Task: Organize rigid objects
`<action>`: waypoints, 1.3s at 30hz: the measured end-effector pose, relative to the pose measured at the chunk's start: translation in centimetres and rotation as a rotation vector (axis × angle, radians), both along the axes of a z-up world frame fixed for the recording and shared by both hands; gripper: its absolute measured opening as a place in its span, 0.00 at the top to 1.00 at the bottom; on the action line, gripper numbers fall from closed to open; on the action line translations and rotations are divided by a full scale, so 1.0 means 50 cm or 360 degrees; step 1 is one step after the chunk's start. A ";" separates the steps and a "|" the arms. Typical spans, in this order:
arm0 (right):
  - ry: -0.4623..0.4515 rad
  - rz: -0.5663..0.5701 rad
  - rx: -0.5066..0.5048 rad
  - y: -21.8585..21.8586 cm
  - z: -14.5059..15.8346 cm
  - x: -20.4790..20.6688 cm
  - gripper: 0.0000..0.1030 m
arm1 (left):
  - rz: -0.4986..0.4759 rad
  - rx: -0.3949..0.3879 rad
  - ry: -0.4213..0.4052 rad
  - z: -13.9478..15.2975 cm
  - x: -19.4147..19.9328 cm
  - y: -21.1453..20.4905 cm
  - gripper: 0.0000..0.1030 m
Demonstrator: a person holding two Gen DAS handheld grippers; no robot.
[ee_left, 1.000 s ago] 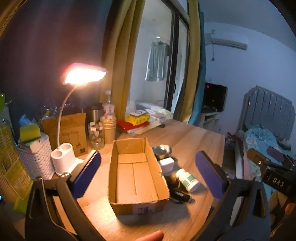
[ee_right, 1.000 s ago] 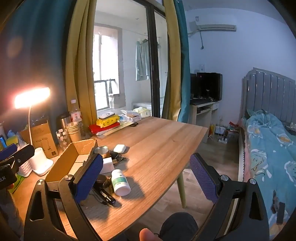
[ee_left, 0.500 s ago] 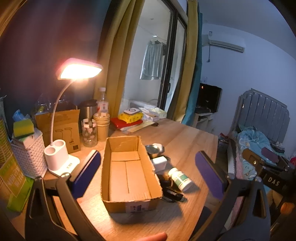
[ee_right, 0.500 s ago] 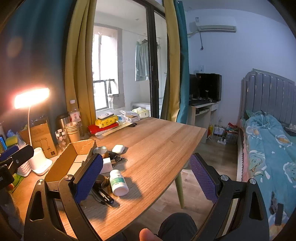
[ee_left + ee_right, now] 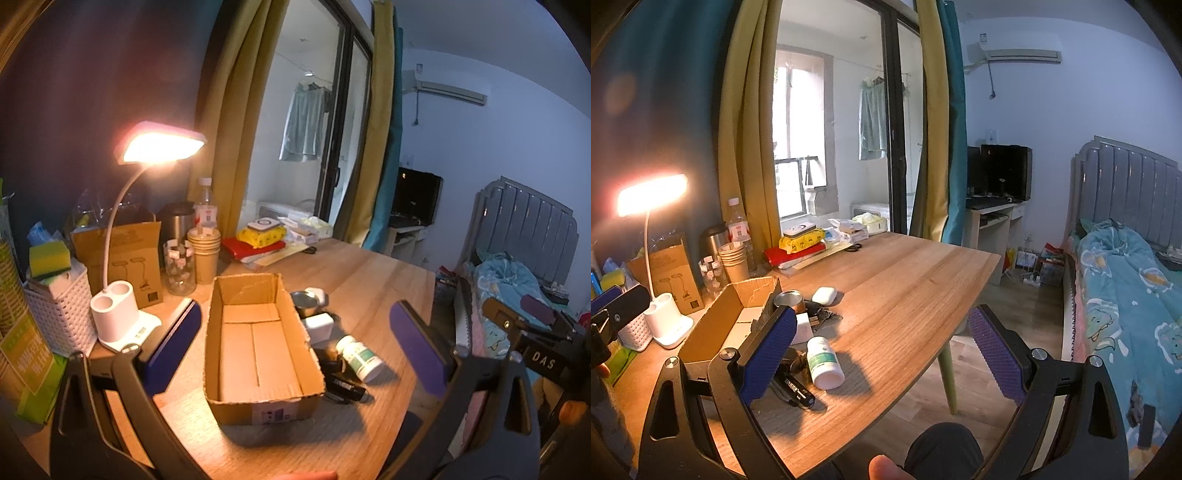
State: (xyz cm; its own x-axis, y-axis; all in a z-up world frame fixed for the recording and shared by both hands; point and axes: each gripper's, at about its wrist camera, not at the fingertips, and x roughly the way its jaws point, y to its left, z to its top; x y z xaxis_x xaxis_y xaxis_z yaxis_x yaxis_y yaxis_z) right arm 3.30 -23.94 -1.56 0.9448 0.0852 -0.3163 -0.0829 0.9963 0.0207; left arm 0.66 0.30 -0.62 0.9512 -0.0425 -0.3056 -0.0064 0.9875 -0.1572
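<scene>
A: What is the biggest thing here?

B: The brown wooden tabletop (image 5: 373, 273). A long open brown cardboard box (image 5: 255, 347) sits on it. The box has nothing inside.

A: What is next to the box?

B: A tall white desk lamp with a bent neck (image 5: 122, 295) stands on its left. The lamp is on. A white woven plastic basket (image 5: 59, 317) stands left of the lamp.

A: And the little things?

B: They lie in a bunch just beside the box, on its right. There is a white round bottle with a green label (image 5: 823, 360), lying on its side. A white square charger block (image 5: 318, 328) touches the box wall. A small round silver tin (image 5: 789, 300) stands behind it. A small white rounded earbud case (image 5: 824, 295) is by the tin. A flat black tool with white letters (image 5: 794, 389) lies at the front.

A: What about the grippers?

B: The left gripper (image 5: 295, 343) hangs over the box. Its jaws are wide apart and hold nothing. The right gripper (image 5: 882, 354) hangs over the near right edge of the tabletop. Its jaws are wide apart too, with nothing in them.
</scene>
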 end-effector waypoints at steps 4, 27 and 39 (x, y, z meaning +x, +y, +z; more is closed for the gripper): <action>0.0000 0.0000 -0.0001 0.000 0.001 0.001 0.06 | -0.0007 0.0002 -0.0002 0.002 0.001 0.000 0.00; 0.0007 0.0000 0.0018 0.003 -0.002 0.006 0.06 | -0.0002 0.0023 -0.0001 0.000 -0.001 -0.001 0.00; 0.0071 0.0019 0.0027 -0.001 -0.013 0.013 0.06 | -0.0017 0.0024 0.0000 0.004 -0.003 -0.005 0.01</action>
State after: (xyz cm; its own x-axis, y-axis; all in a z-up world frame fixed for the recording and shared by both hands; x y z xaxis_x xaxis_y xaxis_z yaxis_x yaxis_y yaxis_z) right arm 3.96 -24.01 -2.22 0.9287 0.1023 -0.3564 -0.0937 0.9947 0.0415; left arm 0.52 0.07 -0.41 0.9507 -0.0480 -0.3063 0.0041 0.9898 -0.1425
